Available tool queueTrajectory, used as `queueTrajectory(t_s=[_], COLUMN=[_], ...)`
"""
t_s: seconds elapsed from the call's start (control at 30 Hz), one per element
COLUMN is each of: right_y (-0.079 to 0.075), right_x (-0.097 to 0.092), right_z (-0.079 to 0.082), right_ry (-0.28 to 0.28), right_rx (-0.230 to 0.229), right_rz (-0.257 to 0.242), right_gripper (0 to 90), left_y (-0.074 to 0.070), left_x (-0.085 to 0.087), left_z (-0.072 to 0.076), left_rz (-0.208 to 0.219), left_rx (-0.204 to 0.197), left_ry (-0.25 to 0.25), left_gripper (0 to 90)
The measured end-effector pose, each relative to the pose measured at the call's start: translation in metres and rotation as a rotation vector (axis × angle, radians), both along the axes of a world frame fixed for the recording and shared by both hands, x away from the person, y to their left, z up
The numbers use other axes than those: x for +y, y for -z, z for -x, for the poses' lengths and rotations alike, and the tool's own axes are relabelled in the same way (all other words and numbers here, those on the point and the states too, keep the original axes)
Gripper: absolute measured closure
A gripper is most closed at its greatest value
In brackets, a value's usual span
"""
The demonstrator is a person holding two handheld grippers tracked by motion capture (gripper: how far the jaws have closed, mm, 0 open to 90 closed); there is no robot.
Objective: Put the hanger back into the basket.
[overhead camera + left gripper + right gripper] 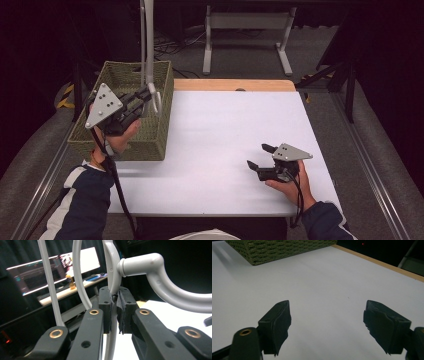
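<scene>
Holding: left hand-held gripper (150, 95) clamps grey hanger (160, 282) above far-left basket (160, 125), likely lifting it clear | right hand-held gripper (260, 156) wide open, empty, resting near-right on bench (215, 140)

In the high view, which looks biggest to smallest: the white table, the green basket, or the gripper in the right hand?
1. White table
2. Green basket
3. Right gripper, jaws open, far smaller than the basket

Grey hanger (148, 45), olive basket (150, 140) (woven), white table (225, 150).
</scene>
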State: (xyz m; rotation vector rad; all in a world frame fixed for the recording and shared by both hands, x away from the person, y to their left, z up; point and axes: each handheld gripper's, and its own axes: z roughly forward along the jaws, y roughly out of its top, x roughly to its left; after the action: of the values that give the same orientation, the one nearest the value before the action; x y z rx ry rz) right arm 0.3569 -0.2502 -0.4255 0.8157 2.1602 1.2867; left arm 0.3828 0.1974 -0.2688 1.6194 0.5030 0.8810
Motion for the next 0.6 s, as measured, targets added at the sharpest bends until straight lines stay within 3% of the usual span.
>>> queueTrajectory(t_s=[0.33,0.43,0.6], right_y=[0.004,0.005,0.005], right_x=[0.003,0.003,0.003], right_z=[-0.002,-0.002,-0.003], right_ry=[-0.017,-0.016,-0.012], right_rx=[0.023,0.034,0.042], right_rz=[0.013,0.017,0.015], right_gripper=[21.1,20.5,19.4], left_y=[0.021,0.028,0.036], left_x=[0.024,0.032,0.041], left_z=[-0.017,-0.021,-0.026], left_rz=[-0.063,-0.090,-0.130], left_rx=[0.069,0.107,0.157], left_ry=[-0.127,-0.176,-0.214], left_gripper=[82.8,82.8,82.8])
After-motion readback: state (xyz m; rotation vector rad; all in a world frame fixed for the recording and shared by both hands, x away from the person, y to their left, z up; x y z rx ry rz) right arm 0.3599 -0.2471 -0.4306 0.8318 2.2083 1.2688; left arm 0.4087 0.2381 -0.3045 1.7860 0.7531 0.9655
